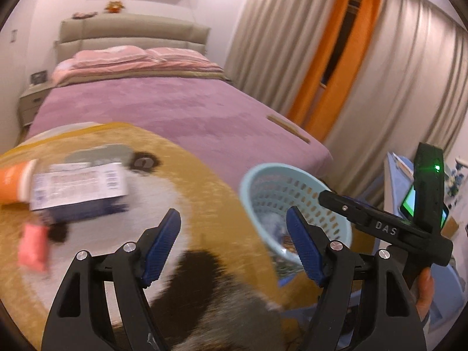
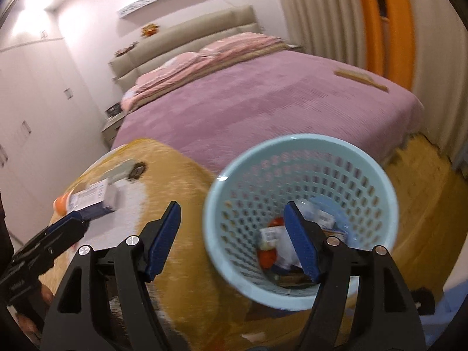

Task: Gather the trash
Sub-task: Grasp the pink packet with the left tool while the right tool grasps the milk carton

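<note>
A light blue perforated waste basket [image 2: 301,161] stands on the floor by the bed; it also shows in the left wrist view [image 1: 257,181]. It holds several pieces of trash, among them a red and white wrapper [image 2: 270,245]. On the round animal-print rug lie a white and blue box [image 1: 79,190], an orange tube [image 1: 13,184] and a pink packet [image 1: 32,247]. The box [image 2: 93,200] and tube [image 2: 61,203] also show in the right wrist view. My left gripper [image 1: 234,245] is open and empty above the rug. My right gripper [image 2: 232,241] is open and empty above the basket's near rim.
A bed with a purple cover [image 1: 163,105] and pink pillows fills the middle. A wooden strip [image 1: 288,125] lies near its right edge. Grey and orange curtains [image 1: 336,58] hang at the right. A nightstand [image 1: 32,99] stands at the left. White wardrobes [image 2: 29,102] line the left wall.
</note>
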Action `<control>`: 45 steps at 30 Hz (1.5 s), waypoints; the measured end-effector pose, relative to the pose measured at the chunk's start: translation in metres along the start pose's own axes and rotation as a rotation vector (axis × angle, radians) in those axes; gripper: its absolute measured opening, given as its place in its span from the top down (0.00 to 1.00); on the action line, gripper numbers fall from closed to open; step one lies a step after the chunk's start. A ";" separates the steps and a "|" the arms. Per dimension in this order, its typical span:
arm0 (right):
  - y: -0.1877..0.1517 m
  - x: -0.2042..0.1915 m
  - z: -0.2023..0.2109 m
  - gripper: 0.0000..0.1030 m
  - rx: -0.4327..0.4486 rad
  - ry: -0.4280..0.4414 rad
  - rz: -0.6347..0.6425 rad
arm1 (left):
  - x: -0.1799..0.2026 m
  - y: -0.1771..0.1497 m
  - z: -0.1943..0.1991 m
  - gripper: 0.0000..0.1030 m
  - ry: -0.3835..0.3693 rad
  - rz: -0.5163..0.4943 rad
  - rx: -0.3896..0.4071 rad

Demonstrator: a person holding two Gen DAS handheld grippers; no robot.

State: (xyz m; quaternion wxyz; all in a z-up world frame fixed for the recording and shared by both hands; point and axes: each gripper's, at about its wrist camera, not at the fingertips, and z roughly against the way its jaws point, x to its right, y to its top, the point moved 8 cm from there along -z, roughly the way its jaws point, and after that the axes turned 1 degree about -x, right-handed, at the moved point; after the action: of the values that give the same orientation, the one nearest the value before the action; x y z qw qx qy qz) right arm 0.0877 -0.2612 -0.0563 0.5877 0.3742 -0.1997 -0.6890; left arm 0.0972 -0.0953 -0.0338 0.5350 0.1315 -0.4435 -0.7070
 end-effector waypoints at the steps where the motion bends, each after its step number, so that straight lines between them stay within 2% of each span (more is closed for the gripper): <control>1: 0.000 -0.007 0.000 0.33 0.001 0.012 0.010 | -0.011 0.000 0.008 0.29 0.021 0.012 0.012; 5: -0.005 -0.050 -0.008 0.33 0.012 0.077 0.064 | -0.062 -0.009 0.036 0.29 0.121 0.051 0.031; 8: -0.014 -0.080 -0.019 0.33 -0.001 0.119 0.104 | -0.107 -0.029 0.047 0.29 0.215 0.105 0.000; 12: -0.024 -0.114 -0.037 0.33 -0.039 0.153 0.138 | -0.158 -0.044 0.061 0.29 0.284 0.195 -0.018; 16: -0.031 -0.149 -0.053 0.33 -0.069 0.197 0.184 | -0.193 -0.045 0.064 0.29 0.314 0.255 -0.050; 22: -0.012 -0.195 -0.072 0.33 -0.052 0.212 0.296 | -0.216 -0.039 0.044 0.29 0.357 0.238 -0.107; 26: 0.009 -0.223 -0.088 0.33 -0.042 0.264 0.339 | -0.223 -0.041 0.033 0.30 0.384 0.223 -0.114; 29: 0.019 -0.236 -0.110 0.33 -0.066 0.295 0.331 | -0.220 -0.044 0.028 0.39 0.399 0.191 -0.127; 31: 0.024 -0.241 -0.129 0.33 -0.094 0.307 0.316 | -0.215 -0.044 0.027 0.40 0.388 0.170 -0.127; 34: 0.029 -0.249 -0.157 0.34 -0.147 0.315 0.304 | -0.206 -0.047 0.025 0.52 0.420 0.118 -0.138; 38: 0.024 -0.263 -0.190 0.40 -0.261 0.313 0.324 | -0.201 -0.048 0.026 0.54 0.438 0.085 -0.138; 45: -0.005 -0.258 -0.180 0.41 -0.386 0.326 0.362 | -0.215 -0.048 0.041 0.56 0.391 0.186 -0.094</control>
State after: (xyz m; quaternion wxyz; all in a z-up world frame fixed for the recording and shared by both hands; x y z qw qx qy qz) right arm 0.2273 0.0173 -0.1022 0.7853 0.3198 -0.0317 -0.5292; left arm 0.1238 0.1143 -0.1092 0.6791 0.1996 -0.3082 -0.6356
